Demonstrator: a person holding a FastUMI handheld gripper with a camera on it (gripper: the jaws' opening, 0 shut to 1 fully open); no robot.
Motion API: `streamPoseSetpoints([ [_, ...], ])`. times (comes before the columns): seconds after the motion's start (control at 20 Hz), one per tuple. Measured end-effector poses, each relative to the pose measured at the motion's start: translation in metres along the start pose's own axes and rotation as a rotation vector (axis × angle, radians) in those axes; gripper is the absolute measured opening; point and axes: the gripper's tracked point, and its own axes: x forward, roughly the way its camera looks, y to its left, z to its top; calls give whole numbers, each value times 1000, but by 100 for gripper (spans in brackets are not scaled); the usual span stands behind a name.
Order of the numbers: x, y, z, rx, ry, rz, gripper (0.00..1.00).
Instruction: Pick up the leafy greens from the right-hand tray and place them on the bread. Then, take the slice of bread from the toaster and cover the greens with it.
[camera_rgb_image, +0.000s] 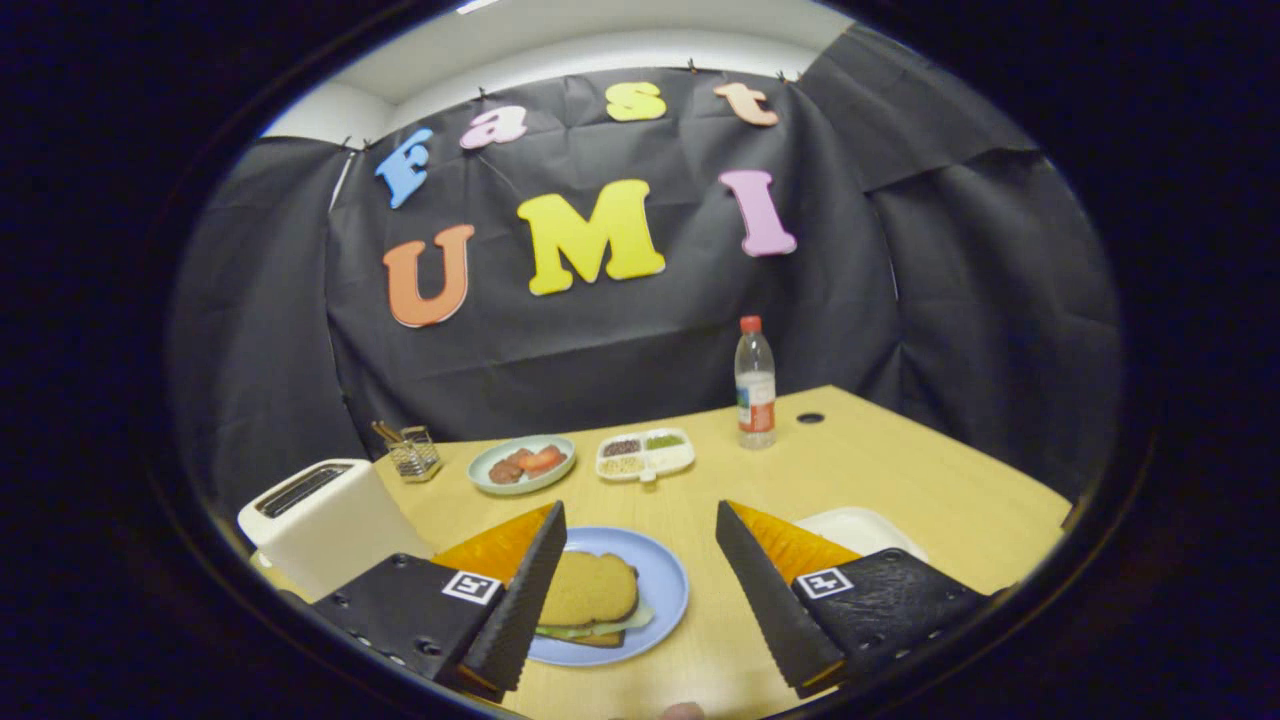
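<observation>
The gripper (640, 590) is held open and empty above the table (900, 480), nothing between its fingers. On the blue plate (665, 585), just ahead of the fingers, a bread slice (588, 588) is seen lying over the greens (625, 622), with another slice beneath. The toaster (325, 515) stands left of the plate, its slot apparently empty; a white tray (860, 530) lies right of the plate. The task is judged done: the gripper is best drawn back without the stack being nudged.
</observation>
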Motion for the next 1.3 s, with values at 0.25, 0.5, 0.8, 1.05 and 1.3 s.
streamPoseSetpoints([
  [0.25,-71,-7,63,-138,-187,-38,96],
  [0.5,-137,5,56,-123,-185,1,96],
  [0.8,-187,23,31,-108,-165,39,96],
  [1.05,-202,40,23,-146,-165,69,96],
  [1.3,-205,43,20,-135,-164,69,97],
])
